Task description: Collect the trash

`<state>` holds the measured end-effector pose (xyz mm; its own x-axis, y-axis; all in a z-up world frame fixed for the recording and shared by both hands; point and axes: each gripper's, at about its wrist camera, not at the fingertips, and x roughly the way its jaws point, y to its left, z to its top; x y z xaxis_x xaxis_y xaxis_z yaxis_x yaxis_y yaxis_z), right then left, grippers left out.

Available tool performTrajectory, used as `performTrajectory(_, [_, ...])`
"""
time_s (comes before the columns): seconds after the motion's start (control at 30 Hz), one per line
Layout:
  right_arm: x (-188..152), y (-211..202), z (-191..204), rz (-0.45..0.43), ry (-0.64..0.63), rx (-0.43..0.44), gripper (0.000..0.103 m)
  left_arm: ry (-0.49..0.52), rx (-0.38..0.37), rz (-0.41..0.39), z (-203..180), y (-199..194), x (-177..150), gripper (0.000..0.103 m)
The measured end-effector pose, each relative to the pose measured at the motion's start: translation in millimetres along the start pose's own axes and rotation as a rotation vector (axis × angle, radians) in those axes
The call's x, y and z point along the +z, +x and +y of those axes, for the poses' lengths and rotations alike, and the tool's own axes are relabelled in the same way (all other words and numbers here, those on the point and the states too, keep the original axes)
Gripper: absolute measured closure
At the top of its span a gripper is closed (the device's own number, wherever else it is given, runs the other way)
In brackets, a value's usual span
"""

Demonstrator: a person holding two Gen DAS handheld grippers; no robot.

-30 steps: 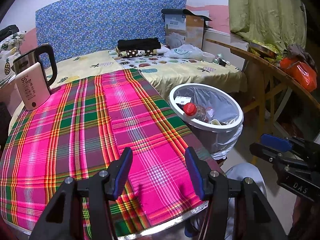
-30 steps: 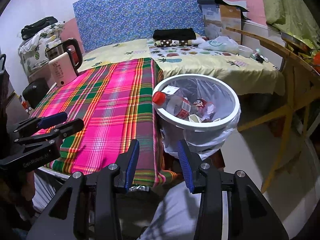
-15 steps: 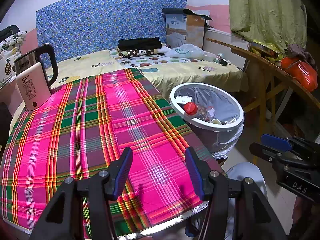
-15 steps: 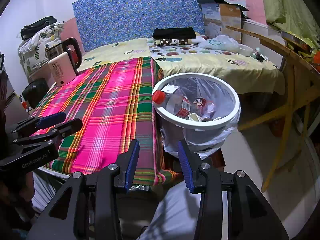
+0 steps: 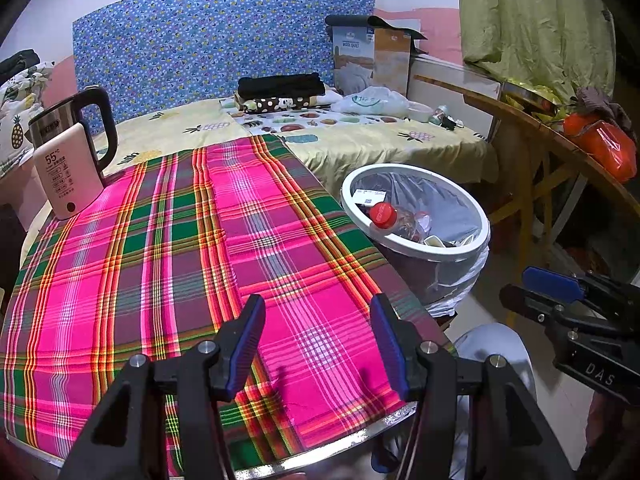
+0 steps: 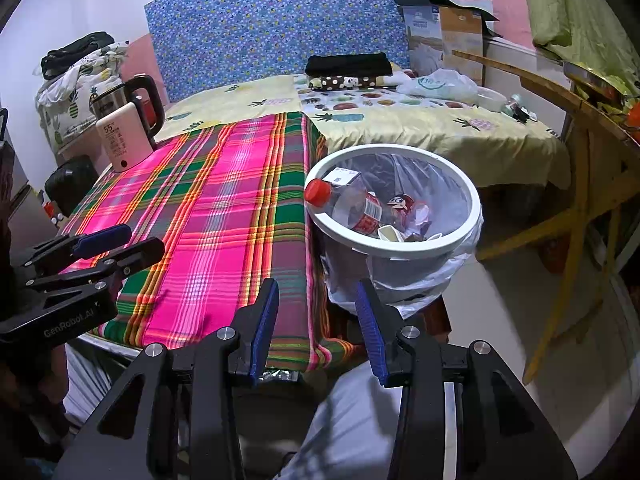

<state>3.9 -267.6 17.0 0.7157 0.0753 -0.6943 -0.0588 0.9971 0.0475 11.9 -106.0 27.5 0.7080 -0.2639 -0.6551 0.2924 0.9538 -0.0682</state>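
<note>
A white-rimmed trash bin (image 5: 478, 220) (image 6: 476, 216) lined with a clear bag stands just right of the table. Inside lie a red-capped plastic bottle (image 5: 394, 220) (image 6: 352, 206), wrappers and paper scraps. My left gripper (image 5: 316, 340) hovers open over the near part of the pink plaid tablecloth (image 5: 180, 240) with nothing between its blue pads. My right gripper (image 6: 316, 320) is open and empty too, held over the table's near right corner, in front of the bin. Each gripper shows at the side of the other's view: the right gripper (image 5: 552, 288), the left gripper (image 6: 104, 244).
A pink and steel electric kettle (image 5: 68, 160) (image 6: 124, 136) stands at the table's far left. Behind is a bed (image 5: 360, 136) with folded clothes, a plastic bag and a box. A wooden table (image 5: 560, 140) stands at the right. A person's knee (image 6: 360, 412) is below the grippers.
</note>
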Motion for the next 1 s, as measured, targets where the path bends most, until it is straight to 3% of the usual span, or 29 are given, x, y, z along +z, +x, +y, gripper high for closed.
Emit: performTrajectory(1.0, [0.1,-0.2,1.1,0.003,0.001,-0.001,0.062,0.001,0.003,0.005,4.9,-0.9,-1.0,0.046])
